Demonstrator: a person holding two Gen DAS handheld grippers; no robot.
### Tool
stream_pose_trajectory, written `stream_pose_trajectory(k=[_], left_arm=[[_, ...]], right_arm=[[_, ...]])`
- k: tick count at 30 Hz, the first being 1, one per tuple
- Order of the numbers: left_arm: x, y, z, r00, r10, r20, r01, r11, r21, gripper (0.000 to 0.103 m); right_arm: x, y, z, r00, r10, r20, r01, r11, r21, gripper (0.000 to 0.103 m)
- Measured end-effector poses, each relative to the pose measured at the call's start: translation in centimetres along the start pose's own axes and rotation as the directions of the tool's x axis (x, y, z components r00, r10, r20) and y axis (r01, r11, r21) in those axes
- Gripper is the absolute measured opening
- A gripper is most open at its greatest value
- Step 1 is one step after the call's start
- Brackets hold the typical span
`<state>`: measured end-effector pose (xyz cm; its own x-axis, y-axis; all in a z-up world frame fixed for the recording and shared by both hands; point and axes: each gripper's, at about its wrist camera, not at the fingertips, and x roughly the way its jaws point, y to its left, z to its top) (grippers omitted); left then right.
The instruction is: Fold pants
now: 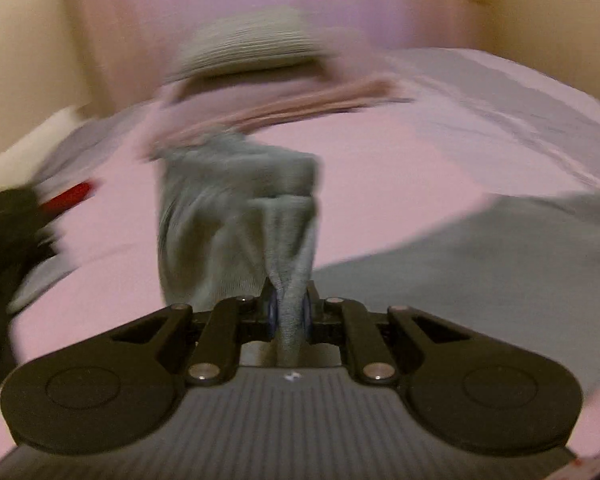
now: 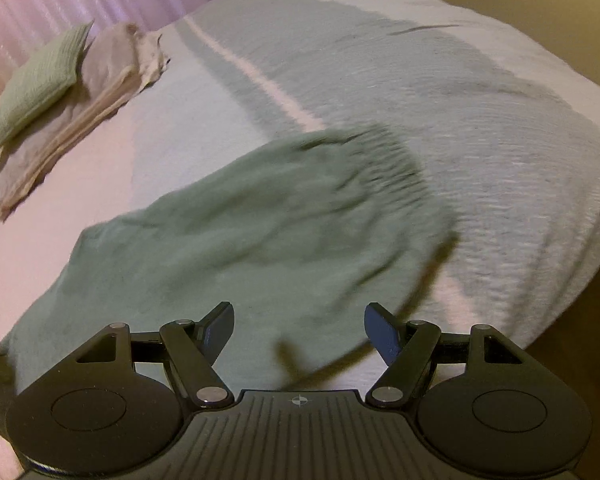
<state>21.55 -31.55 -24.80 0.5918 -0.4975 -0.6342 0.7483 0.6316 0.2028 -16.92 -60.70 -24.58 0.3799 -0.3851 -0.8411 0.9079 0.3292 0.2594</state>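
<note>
Mid-fold right now, by the look of it. Left gripper [image 1: 290, 314] clamped tight on a bunched pinch of the pants [image 1: 236, 216], cloth squeezed between the two blue pads [image 1: 272, 312] and rising ahead of the fingertips in a loose, draped hump. Looks like a leg end or hem being carried across, though too blurry to swear to which end.

Right gripper [image 2: 299, 330] spread wide, nothing between the fingers, hovering over the rest of the pants [image 2: 236, 232], which lie flat on the bed [image 2: 500, 128] just beyond and under the tips. Gathered, ribbed edge at the far side of the garment, probably an elastic waistband.

Next move, best guess: bring the held end over onto the flat part, line up the edges, let go, then smooth with the free gripper. Needs a low, even lay-down so the fabric doesn't bunch.

Materials: pants a soft sage-green knit, fleecy, floppy, no stiffness at all. Bedcover pale with a fine crinkled weave and a light stripe running away from the right fingers. Far off to the left of those fingers, a ribbed green pillow [image 2: 36, 80] leaning on a stack of folded beige cloth [image 2: 80, 108]. Something black and red [image 1: 60, 196] at the left edge of the left view, too smeared to identify.
</note>
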Motion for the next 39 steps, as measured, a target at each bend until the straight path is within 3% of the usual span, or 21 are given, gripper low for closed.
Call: stream_pose_trajectory(k=[4,5,7,9,10,11,14,17,20,23,27,31,32,34,35,39], left_arm=[[1.9,-9.8,-2.6,0.982,-0.163,-0.097,0.175,0.975,0.136,0.009],[2.9,-11.7,-3.7,0.975,-0.167,-0.148,0.190,0.968,0.161,0.012],[4.4,-14.1,-5.9,0.975,-0.103,-0.199,0.146,0.966,0.213,0.013],[3.9,-13.9,-5.8,0.973,-0.119,-0.196,0.157,0.969,0.191,0.019],[3.3,-13.5,-5.3,0.966,-0.152,-0.208,0.189,0.967,0.171,0.031],[2.2,-12.6,-4.8,0.955,-0.208,-0.212,0.241,0.960,0.141,0.037],[-1.7,-8.5,-4.0,0.936,-0.295,-0.191,0.309,0.950,0.047,0.041],[-3.7,-2.1,-3.6,0.951,-0.258,-0.170,0.232,0.960,-0.159,0.045],[-2.7,6.3,-4.9,0.965,-0.128,-0.229,0.035,0.929,-0.369,0.044],[-1.7,12.1,-7.8,0.941,-0.070,-0.330,-0.098,0.881,-0.464,0.044],[-0.3,14.4,-9.9,0.919,-0.077,-0.387,-0.140,0.854,-0.501,0.044],[1.3,15.6,-10.5,0.914,-0.084,-0.396,-0.156,0.830,-0.536,0.044],[1.4,16.2,-10.6,0.915,-0.087,-0.394,-0.158,0.821,-0.548,0.044],[2.1,17.1,-10.6,0.913,-0.093,-0.397,-0.163,0.809,-0.565,0.044],[2.2,17.4,-10.8,0.913,-0.094,-0.398,-0.165,0.806,-0.569,0.044],[2.2,17.8,-10.5,0.908,-0.082,-0.412,-0.168,0.828,-0.536,0.044]], right_arm=[[-1.3,-4.1,0.0,1.000,-0.029,0.011,0.028,0.999,0.038,0.070],[-1.4,-5.3,0.0,0.999,-0.036,0.009,0.036,0.998,0.049,0.069],[-1.4,-6.8,0.0,0.999,-0.052,0.002,0.052,0.997,0.062,0.069],[-1.8,-7.8,0.1,0.999,-0.035,0.014,0.034,0.996,0.078,0.069],[-2.0,-8.0,0.3,1.000,-0.013,0.026,0.010,0.997,0.082,0.069],[-2.2,-7.9,0.4,0.999,0.021,0.039,-0.024,0.997,0.077,0.069],[-2.4,-5.4,0.9,0.981,0.180,0.072,-0.183,0.982,0.046,0.069],[-1.0,-0.9,0.5,0.932,0.362,0.022,-0.362,0.932,0.019,0.069],[2.3,4.6,-0.9,0.866,0.490,-0.101,-0.491,0.871,0.013,0.069],[6.5,10.2,-3.0,0.800,0.557,-0.226,-0.565,0.824,0.030,0.069],[10.5,14.5,-5.2,0.738,0.609,-0.290,-0.603,0.788,0.122,0.069],[13.7,16.5,-6.2,0.725,0.611,-0.319,-0.585,0.790,0.183,0.069],[14.4,16.7,-6.5,0.730,0.612,-0.304,-0.576,0.790,0.208,0.065],[15.5,17.1,-6.7,0.742,0.604,-0.291,-0.549,0.796,0.254,0.032],[15.8,17.0,-6.7,0.748,0.605,-0.272,-0.540,0.793,0.281,0.024],[11.3,16.2,-6.6,0.739,0.662,-0.126,-0.626,0.744,0.235,0.022]])
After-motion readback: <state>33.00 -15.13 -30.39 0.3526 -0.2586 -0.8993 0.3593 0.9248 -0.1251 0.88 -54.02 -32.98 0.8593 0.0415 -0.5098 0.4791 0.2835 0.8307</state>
